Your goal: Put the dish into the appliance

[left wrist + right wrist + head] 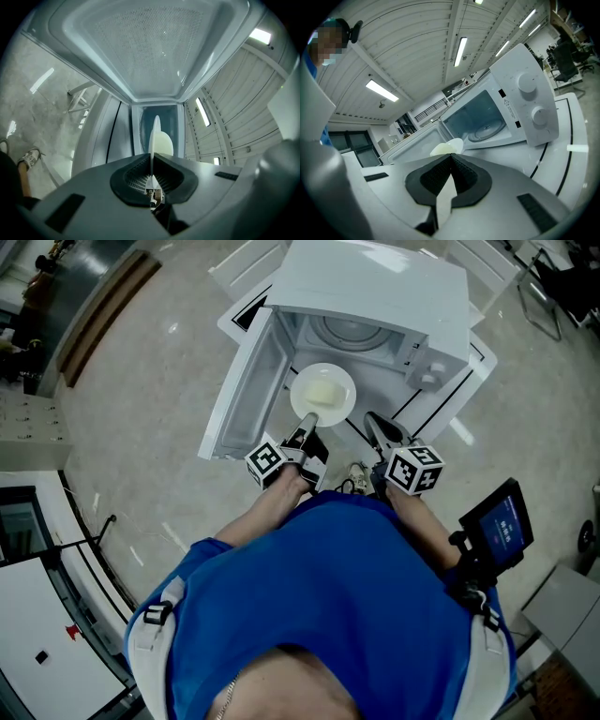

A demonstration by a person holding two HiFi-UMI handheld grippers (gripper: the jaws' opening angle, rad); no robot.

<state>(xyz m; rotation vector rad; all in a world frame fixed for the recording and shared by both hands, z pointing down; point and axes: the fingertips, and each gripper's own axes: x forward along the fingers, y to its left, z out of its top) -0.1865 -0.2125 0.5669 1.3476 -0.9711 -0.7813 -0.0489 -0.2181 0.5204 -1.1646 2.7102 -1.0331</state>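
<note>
A white microwave [375, 296] stands on a white table with its door [246, 390] swung open to the left and a glass turntable [352, 334] inside. The dish [323, 392], a round white plate, hangs just in front of the open cavity. My left gripper [309, 420] is shut on its near rim. In the left gripper view the dish [161, 143] runs edge-on out of the pinched jaws toward the cavity, with the door [140, 47] beside it. My right gripper [378, 427] is shut and empty, to the right of the dish; its own view shows the microwave [525, 103] and the dish [447, 147].
The table [473, 362] carries black lines under and right of the microwave. A small screen device [497, 521] hangs at the person's right side. The microwave's two knobs [532, 98] face me. Pale floor lies left of the table, with a shoe [28, 157] on it.
</note>
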